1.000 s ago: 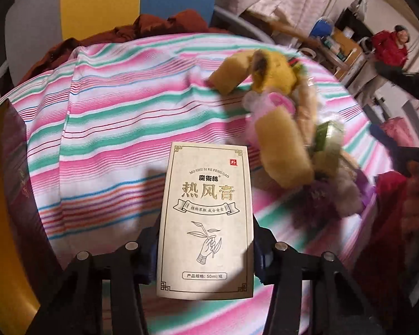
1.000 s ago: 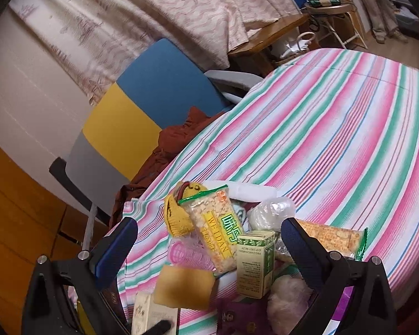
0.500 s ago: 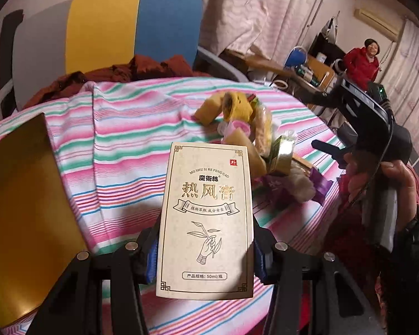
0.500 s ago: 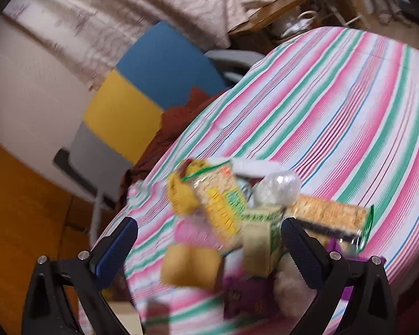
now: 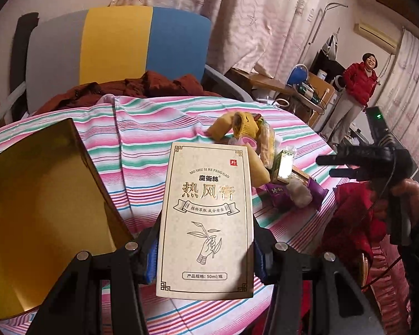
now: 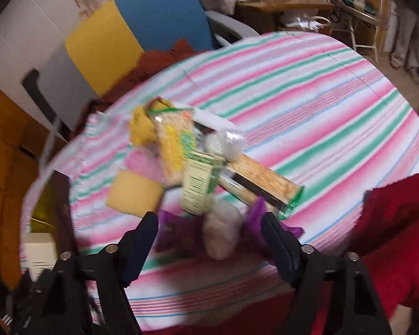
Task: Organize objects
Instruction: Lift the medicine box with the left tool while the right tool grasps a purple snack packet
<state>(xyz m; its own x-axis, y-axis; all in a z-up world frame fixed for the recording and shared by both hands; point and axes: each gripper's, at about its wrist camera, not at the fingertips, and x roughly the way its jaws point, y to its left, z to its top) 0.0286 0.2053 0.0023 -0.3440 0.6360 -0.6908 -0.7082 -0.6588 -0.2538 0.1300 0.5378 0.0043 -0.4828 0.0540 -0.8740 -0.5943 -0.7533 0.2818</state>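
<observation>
— What do you see in the left view?

— The left tongs (image 5: 205,254) squeeze a tall cream box (image 5: 206,220) in the lower middle, up off the striped cloth (image 5: 142,139). A gold tray (image 5: 39,195) sits at the lower left. I think the box goes in there next, so it needs to swing left and down.

— And the right view?

— It's blurry. The right tongs (image 6: 209,240) are wide open and hold nothing. They hang at the bottom, close over a purple packet (image 6: 176,233) in the snack pile (image 6: 192,164). I can't tell if they touch it.

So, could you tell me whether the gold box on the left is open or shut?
Open: the gold box shows its bare shiny interior, no lid on it.
</observation>
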